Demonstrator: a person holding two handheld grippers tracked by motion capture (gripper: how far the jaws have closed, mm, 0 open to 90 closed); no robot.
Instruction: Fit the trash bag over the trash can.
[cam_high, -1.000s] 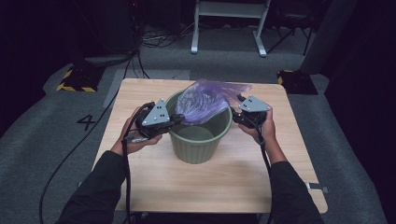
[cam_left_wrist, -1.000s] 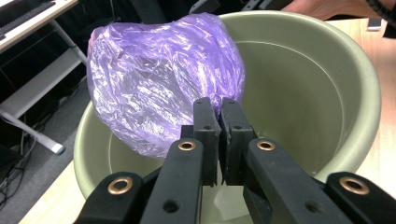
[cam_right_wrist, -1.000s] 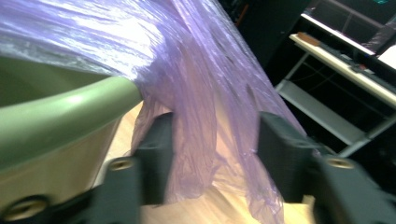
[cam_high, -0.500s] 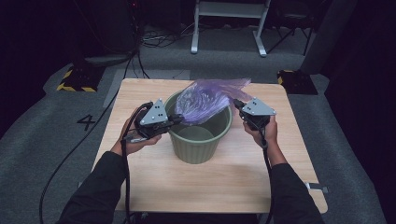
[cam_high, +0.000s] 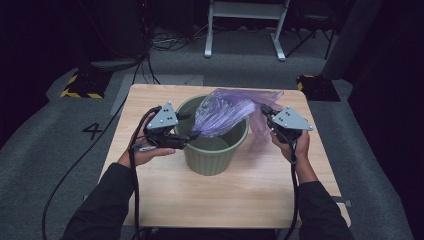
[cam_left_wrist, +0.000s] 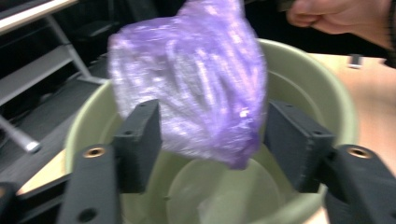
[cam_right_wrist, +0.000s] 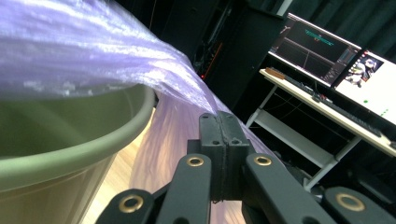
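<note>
Item: purple bag (cam_high: 222, 112), draped over green bin (cam_high: 212, 152) on table (cam_high: 250, 200); lining begun, bag not yet spread round rim.
Right gripper (cam_high: 266, 114): clenched on bag edge beyond rim.
Left gripper (cam_left_wrist: 212, 140): jaws apart, bag's loose end between them, ungrasped.
Left gripper view alone shows bin's bare bottom; right gripper view, monitors (cam_right_wrist: 327, 51).

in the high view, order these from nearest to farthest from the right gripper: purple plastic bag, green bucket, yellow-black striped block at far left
1. The purple plastic bag: pinched in the right gripper, stretching left over the bucket.
2. The green bucket: at the table's middle, left of that gripper.
3. The yellow-black striped block: on the floor beyond the table's far-left corner.
</note>
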